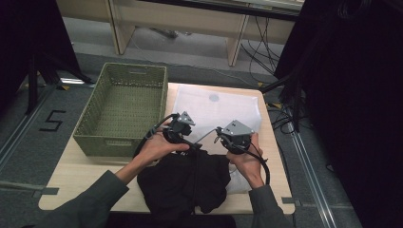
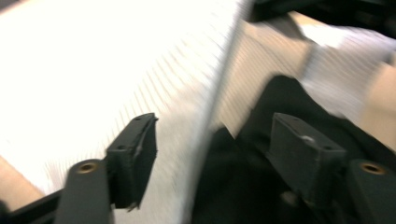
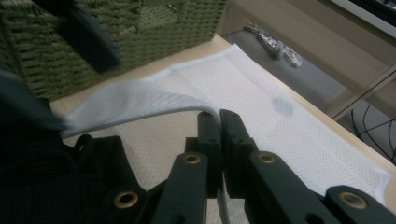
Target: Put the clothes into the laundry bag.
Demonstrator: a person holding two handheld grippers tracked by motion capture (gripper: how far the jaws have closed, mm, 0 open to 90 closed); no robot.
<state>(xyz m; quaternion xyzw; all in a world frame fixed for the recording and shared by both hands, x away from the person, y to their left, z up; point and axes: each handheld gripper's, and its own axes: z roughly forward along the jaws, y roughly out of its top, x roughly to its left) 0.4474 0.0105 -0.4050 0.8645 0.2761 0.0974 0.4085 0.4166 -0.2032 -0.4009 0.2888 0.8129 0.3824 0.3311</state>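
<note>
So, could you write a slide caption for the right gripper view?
Right claw shut on the white mesh bag's edge, beside black cloth and a green basket.

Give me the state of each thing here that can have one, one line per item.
Mesh bag: flat on the table, near edge lifted.
Black garment: crumpled at the table's near edge, partly over the bag.
Basket: upright, empty.
Left hand-held gripper: open, bag edge between the jaws, pads not pressing.
Right hand-held gripper: shut on the bag's edge.
</note>
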